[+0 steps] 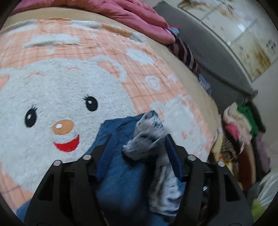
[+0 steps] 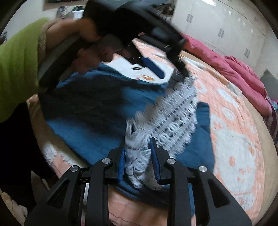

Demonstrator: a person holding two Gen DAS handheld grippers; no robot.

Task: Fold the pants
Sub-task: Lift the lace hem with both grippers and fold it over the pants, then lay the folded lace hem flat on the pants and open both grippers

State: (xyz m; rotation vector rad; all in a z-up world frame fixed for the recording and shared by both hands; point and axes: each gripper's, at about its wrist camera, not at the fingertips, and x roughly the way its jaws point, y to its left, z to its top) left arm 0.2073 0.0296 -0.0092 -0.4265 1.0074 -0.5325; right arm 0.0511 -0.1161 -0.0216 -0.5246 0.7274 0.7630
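Blue pants (image 2: 97,125) with a grey-white patterned band (image 2: 173,113) lie bunched on a peach blanket (image 2: 234,139) with a white bear face. My right gripper (image 2: 137,141) is shut on a fold of the patterned band. The left gripper (image 2: 156,69) shows at the top of that view, held by a hand with a green sleeve (image 2: 15,69), over the far end of the band. In the left wrist view the left gripper (image 1: 139,137) stands open. Blue cloth (image 1: 121,173) and the crumpled band (image 1: 147,132) lie loose between its blue pads (image 1: 104,156).
A pink duvet (image 1: 130,15) lies along the far side of the bed. A striped garment (image 1: 185,52) sits at the bed's edge, and a pile of mixed clothes (image 1: 243,130) lies beyond it. White cupboards (image 2: 225,26) line the wall.
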